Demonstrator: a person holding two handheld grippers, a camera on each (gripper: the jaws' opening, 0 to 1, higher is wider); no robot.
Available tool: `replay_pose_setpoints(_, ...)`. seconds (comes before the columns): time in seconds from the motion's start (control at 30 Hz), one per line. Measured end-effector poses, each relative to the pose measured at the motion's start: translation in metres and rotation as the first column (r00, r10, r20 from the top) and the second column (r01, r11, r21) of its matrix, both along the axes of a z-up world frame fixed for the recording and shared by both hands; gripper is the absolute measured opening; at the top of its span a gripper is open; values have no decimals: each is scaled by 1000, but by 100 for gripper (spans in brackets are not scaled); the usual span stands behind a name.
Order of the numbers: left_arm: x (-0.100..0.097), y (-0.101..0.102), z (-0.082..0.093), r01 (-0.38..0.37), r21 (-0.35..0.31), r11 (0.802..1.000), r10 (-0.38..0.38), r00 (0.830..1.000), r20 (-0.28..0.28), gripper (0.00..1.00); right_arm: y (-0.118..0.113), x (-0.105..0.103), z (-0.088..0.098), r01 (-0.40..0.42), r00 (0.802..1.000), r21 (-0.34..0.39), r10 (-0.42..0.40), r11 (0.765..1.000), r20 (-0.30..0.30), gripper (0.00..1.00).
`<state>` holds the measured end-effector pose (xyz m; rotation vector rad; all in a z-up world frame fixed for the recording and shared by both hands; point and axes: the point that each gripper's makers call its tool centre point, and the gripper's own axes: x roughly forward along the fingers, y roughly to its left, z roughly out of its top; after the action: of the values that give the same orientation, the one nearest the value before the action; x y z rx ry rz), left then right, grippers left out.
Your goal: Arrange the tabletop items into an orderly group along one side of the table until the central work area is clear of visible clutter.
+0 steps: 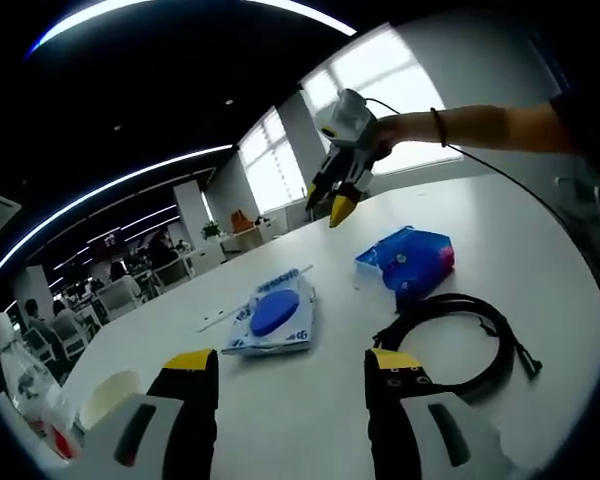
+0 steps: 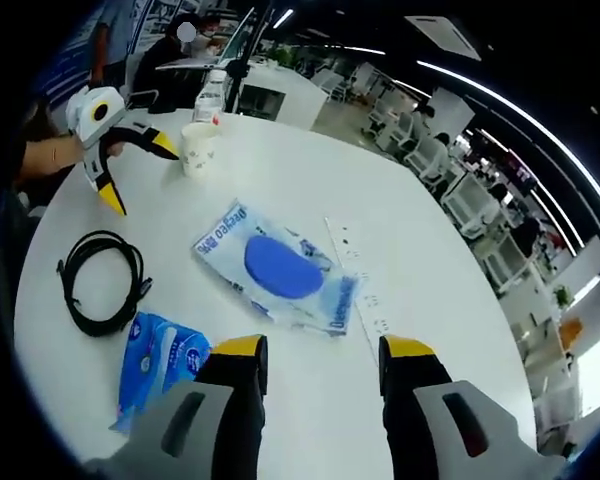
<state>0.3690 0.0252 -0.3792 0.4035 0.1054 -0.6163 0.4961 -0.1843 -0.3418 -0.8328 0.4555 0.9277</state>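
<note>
While both grippers hang above the white round table (image 2: 460,250), nothing looks gathered yet; judging by the spread, the tidying has barely begun.

Left gripper (image 1: 290,365): jaws parted wide, nothing between them, held over the near edge of the table. Seen from the right gripper view it sits at the far side (image 2: 130,165), jaws likewise apart and empty.

Right gripper (image 2: 315,350): jaws wide apart, empty, above the table's middle. From the left gripper view it is raised in the air (image 1: 338,200) beyond the items; there the yellow tips seem close together, but the angle is poor, so I trust the gripper's own view.

Items, all in the central area and apart from one another:
- clear packet with a blue disc (image 2: 280,268), flat at the centre
- blue tissue pack (image 2: 160,360), near the right gripper's side
- coiled black cable (image 2: 102,280), just beside the tissue pack
- thin white strip (image 2: 358,285), lying along the packet's far edge
- paper cup (image 2: 198,148) near the rim, beside a bottle (image 1: 25,385)

Left to do, by my reading: practically everything. Cup and bottle already stand at one edge, a fair anchor for the group; packet, tissues, cable and strip all need moving there.
</note>
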Motion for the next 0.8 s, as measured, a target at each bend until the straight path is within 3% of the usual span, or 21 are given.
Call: replay_pose_setpoints(0.8,18,9,-4,-63,35,997,62,997,36,59,12,13,-30,-35,998,-102,40,994,40,40)
